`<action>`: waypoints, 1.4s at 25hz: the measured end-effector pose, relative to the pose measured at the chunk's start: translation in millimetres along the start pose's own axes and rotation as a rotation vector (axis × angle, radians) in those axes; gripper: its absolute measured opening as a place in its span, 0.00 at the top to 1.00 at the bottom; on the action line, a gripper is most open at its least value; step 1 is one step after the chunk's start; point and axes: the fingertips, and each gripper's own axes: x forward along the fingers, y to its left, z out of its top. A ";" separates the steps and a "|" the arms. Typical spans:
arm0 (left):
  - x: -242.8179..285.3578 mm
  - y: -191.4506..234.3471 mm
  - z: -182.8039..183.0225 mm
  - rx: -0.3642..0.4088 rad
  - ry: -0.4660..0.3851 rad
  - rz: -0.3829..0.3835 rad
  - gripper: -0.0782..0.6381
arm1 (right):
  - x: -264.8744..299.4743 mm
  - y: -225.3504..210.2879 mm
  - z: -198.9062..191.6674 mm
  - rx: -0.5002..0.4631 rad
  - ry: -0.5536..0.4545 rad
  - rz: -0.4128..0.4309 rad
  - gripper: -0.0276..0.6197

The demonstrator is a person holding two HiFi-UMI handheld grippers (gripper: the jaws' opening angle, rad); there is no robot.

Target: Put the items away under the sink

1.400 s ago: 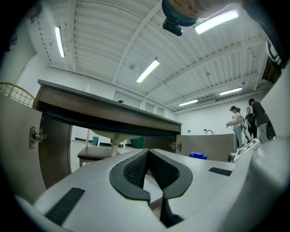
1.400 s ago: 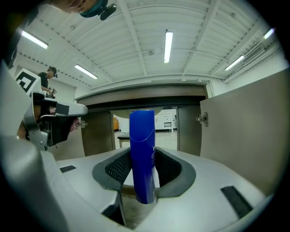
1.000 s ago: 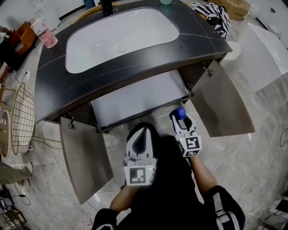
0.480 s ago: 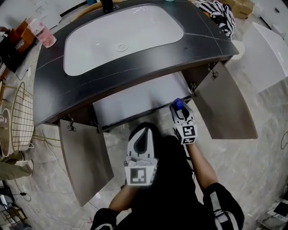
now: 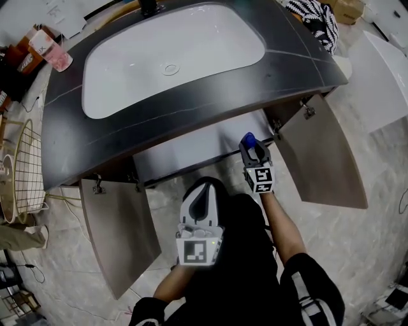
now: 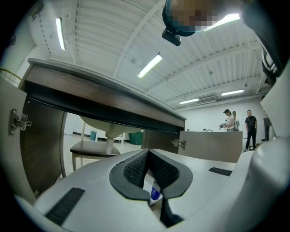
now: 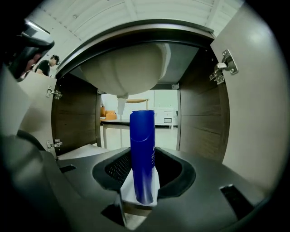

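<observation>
The cabinet under the sink stands with both doors [image 5: 118,235] [image 5: 325,153] swung open, its pale floor [image 5: 191,149] showing. My right gripper [image 5: 250,148] is at the cabinet's front edge on the right, shut on a tall blue bottle [image 5: 248,138]. In the right gripper view the bottle [image 7: 142,149] stands upright between the jaws of the right gripper [image 7: 144,165], facing the basin's underside [image 7: 127,68]. My left gripper [image 5: 201,191] hangs lower, in front of the opening. In the left gripper view my left gripper [image 6: 149,168] is shut on a small white and blue item [image 6: 154,193].
A dark counter [image 5: 70,121] with a white basin [image 5: 172,51] overhangs the cabinet. A pink cup [image 5: 54,54] sits at its left end and a striped cloth [image 5: 315,16] at its right. A wire basket [image 5: 22,172] stands on the floor at left. Two people [image 6: 235,120] stand far off.
My right gripper has carried the blue bottle forward to the cabinet's front edge. The left gripper has barely shifted.
</observation>
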 end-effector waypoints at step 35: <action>30.4 13.9 -20.6 -0.011 0.062 0.041 0.87 | 80.5 -33.3 -62.3 0.000 0.094 -0.017 0.72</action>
